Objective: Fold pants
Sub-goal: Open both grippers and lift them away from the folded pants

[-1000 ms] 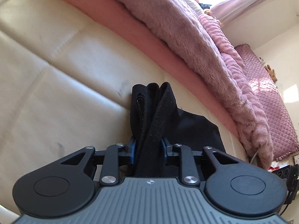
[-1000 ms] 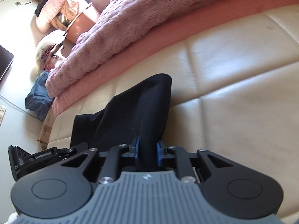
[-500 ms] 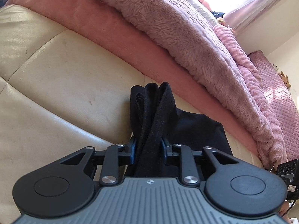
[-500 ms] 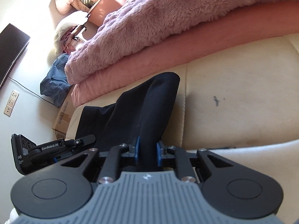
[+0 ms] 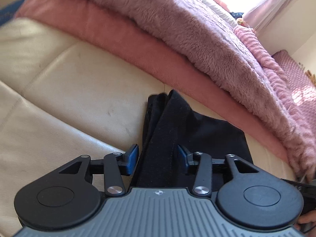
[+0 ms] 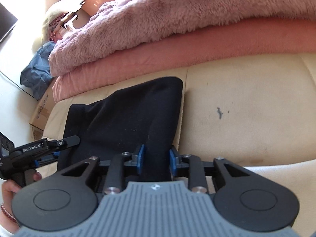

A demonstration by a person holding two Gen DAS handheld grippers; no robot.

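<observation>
Release step of a fold: the left gripper point(image 5: 157, 158) and right gripper point(image 6: 156, 159) are both opening, blue pads clear of the folded black fabric pants point(image 6: 126, 118) between their jaws on the cream leather cushion point(image 6: 246, 108); next, withdraw both backward without dragging cloth.

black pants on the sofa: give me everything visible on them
The black pants, a soft matte knit, lie folded in layers on the cream leather sofa cushion, just short of the pink fuzzy blanket. One bunched end rises between the blue pads of the left gripper, the other between those of the right gripper. Both jaws are opening, pads drawing off the cloth.
</observation>
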